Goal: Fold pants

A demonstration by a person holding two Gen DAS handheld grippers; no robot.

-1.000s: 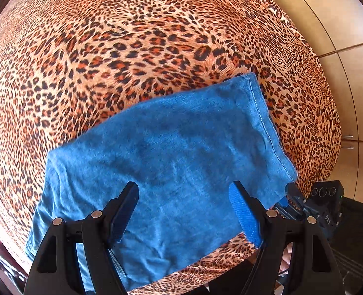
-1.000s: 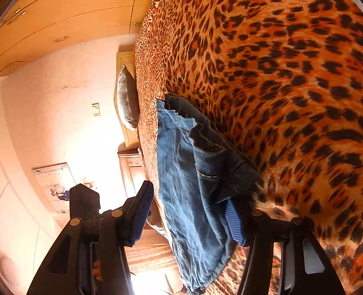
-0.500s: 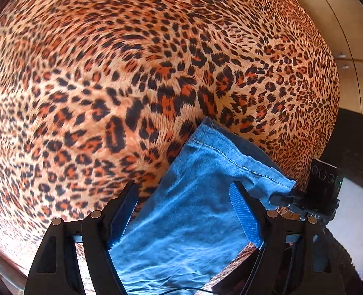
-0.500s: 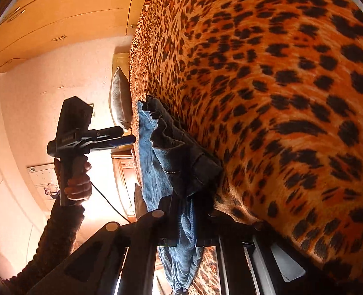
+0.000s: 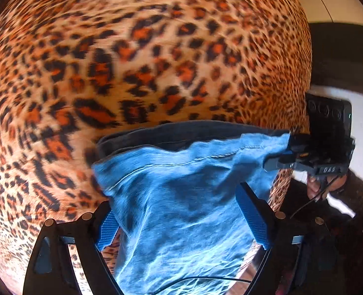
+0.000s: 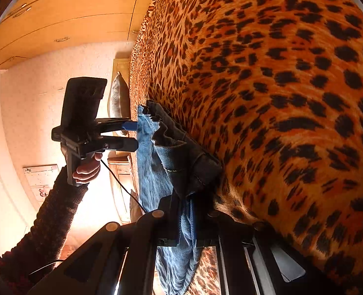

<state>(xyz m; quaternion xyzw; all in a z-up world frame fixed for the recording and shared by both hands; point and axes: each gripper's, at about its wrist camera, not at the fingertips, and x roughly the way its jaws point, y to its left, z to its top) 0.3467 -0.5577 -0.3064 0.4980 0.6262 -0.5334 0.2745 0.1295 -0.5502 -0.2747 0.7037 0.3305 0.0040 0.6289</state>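
A: Where are the pants point(image 5: 188, 211)?

B: Lifted at one end above the bedspread point(image 5: 132, 56), the rest hanging down off the near edge. In the right wrist view a darker fold of denim lies against the spread on the far side.

A: And the grippers?

B: The right gripper point(image 6: 186, 221) has its jaws closed on an edge of the denim. The left gripper point(image 6: 132, 135), seen from the right wrist, has its jaws apart at the opposite edge, cloth between them; whether they press on it cannot be told. In its own view the blue pads point(image 5: 251, 217) stand wide with denim draped between.

A: How will the cloth handle?

B: Likely soft but weighty: it sags and creases between the holds, so both corners of the edge should be held taut. The stitched hem looks the firmest place to pinch.

A: The room?

B: A leopard-print spread, probably yielding underneath. A cushion point(image 6: 118, 98), wooden cabinets point(image 6: 66, 17) and a pale wall point(image 6: 34, 86) lie beyond.
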